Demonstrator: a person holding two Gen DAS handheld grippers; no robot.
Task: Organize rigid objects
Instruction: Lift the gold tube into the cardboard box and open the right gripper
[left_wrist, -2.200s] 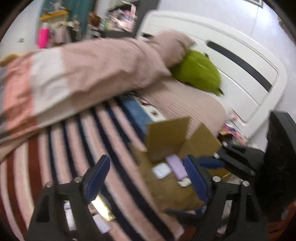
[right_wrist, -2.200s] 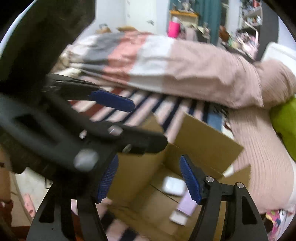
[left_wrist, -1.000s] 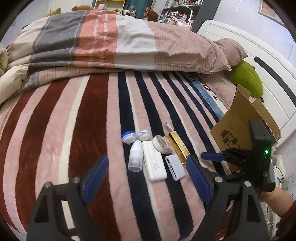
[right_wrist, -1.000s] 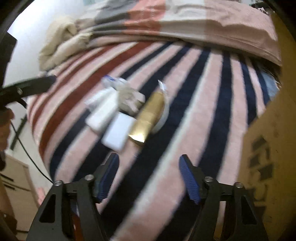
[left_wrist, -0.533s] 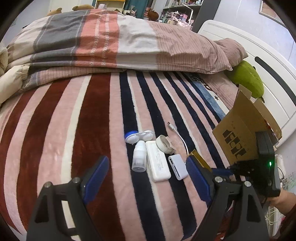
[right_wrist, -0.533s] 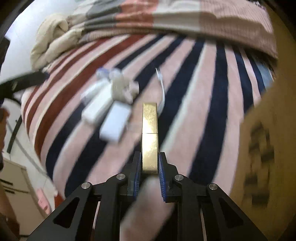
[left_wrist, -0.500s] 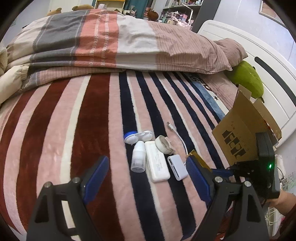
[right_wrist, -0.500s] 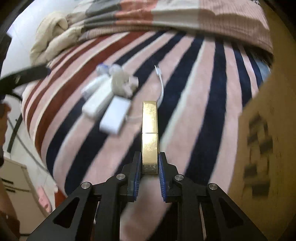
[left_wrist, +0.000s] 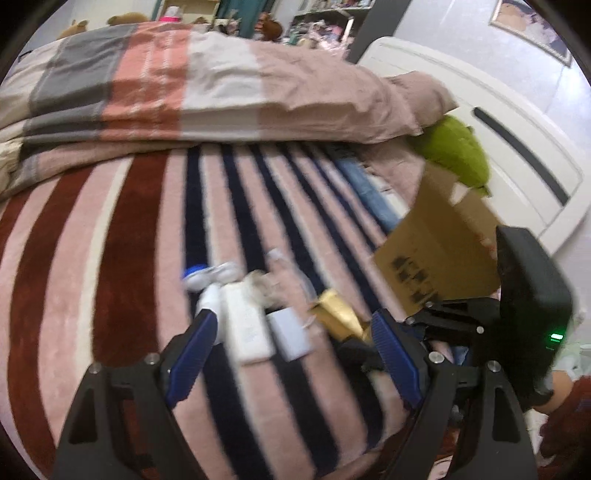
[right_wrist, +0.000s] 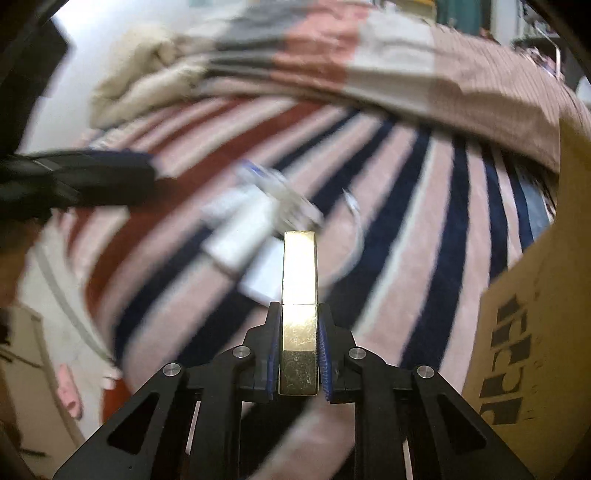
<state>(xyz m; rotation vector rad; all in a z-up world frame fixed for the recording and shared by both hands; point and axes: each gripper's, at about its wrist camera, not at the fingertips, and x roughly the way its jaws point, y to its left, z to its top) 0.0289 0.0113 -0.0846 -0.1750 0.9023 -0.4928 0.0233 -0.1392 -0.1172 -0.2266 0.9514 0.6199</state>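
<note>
Right gripper (right_wrist: 298, 354) clamps gold bar (right_wrist: 299, 291) by near end, far end free above striped blanket (right_wrist: 417, 236). Cardboard box (right_wrist: 535, 332) just right. Left gripper (left_wrist: 291, 350) spread wide, holds nothing, over white items (left_wrist: 245, 325). I judge: carry bar level, clear box flap, lower inside before I release.

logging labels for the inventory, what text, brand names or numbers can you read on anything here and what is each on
Nothing reads clearly in either view.
cardboard box: black block printing on its side, too blurred and cropped to read.
gold case, held in the right gripper: no markings visible.
white power bank and the small white items beside it: no legible text, motion-blurred.
</note>
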